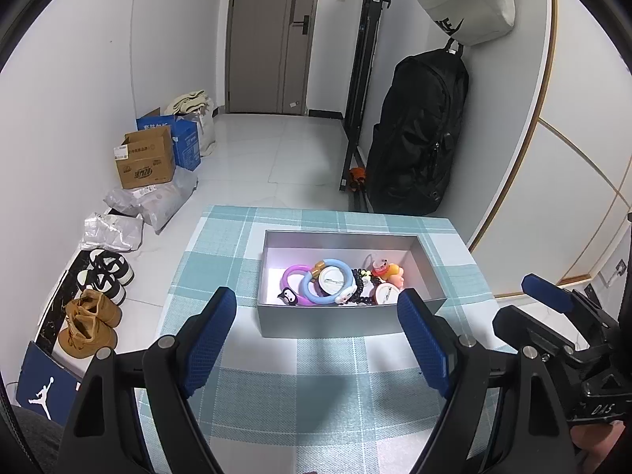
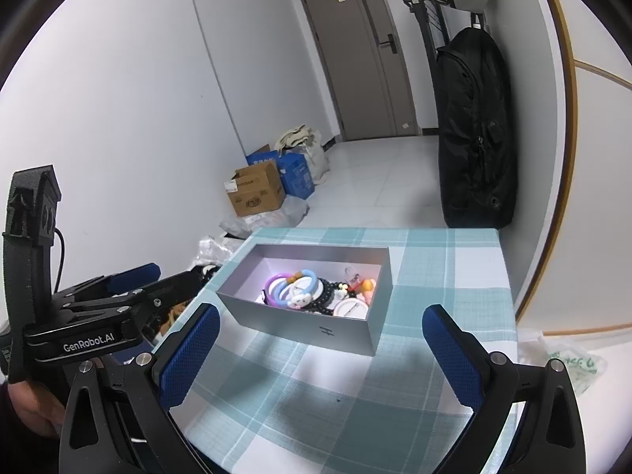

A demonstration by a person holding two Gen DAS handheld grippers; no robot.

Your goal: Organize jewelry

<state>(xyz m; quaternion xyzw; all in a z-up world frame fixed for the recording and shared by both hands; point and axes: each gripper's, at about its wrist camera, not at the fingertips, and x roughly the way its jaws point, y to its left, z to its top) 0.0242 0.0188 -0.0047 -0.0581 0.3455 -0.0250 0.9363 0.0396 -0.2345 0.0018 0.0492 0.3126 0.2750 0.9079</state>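
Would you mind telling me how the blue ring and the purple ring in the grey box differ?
The blue ring is thicker and wider than the purple ring. The blue ring carries a gold-brown bead and a white charm; the purple ring sits left of it, partly under it. Both lie in the grey box.

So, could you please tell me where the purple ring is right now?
In the left wrist view the purple ring lies in the grey box, at the left end of the pile, touching the blue ring, with a small black figure in front of it.

Even, bright indoor light; soft shadows; fisheye-bent, dark-vignetted edges.
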